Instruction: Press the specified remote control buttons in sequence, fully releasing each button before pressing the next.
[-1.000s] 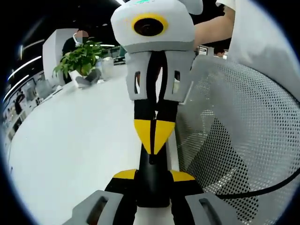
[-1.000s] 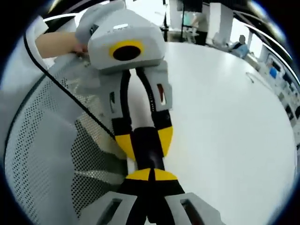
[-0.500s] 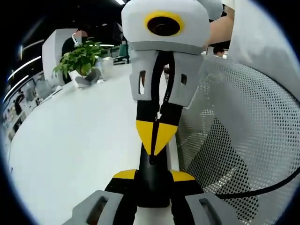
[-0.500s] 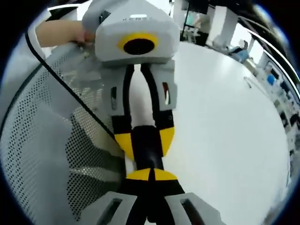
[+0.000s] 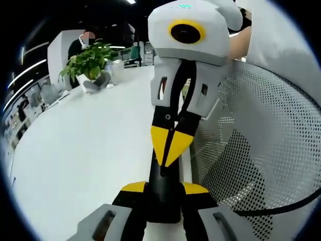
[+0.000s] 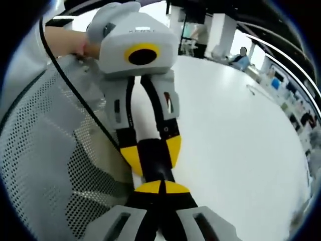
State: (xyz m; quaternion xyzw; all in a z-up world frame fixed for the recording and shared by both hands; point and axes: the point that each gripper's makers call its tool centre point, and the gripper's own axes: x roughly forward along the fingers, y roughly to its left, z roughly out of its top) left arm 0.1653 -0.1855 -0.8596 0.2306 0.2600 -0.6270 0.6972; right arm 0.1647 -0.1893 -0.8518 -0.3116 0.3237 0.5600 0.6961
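Observation:
A slim black remote control (image 5: 162,203) is clamped between the yellow pads of my left gripper (image 5: 163,188), which is shut on it. My right gripper (image 5: 170,146) comes down from above in the left gripper view. Its yellow tips are closed together into a point that touches the remote's top face. In the right gripper view, my right gripper (image 6: 161,187) is shut with its tip against the remote control (image 6: 154,165). The left gripper (image 6: 152,155) holds the remote from the far side. The remote's buttons are hidden.
A white table (image 5: 85,145) spreads out to the left, with a potted plant (image 5: 89,63) at its far end. A white mesh chair back (image 5: 261,150) with a black cable (image 5: 286,202) across it stands close on the right. A hand (image 6: 65,42) holds the left gripper.
In the left gripper view the right gripper's body has swung to the right and tilted, while its closed tip stays on the remote. The left gripper's hold is unchanged.

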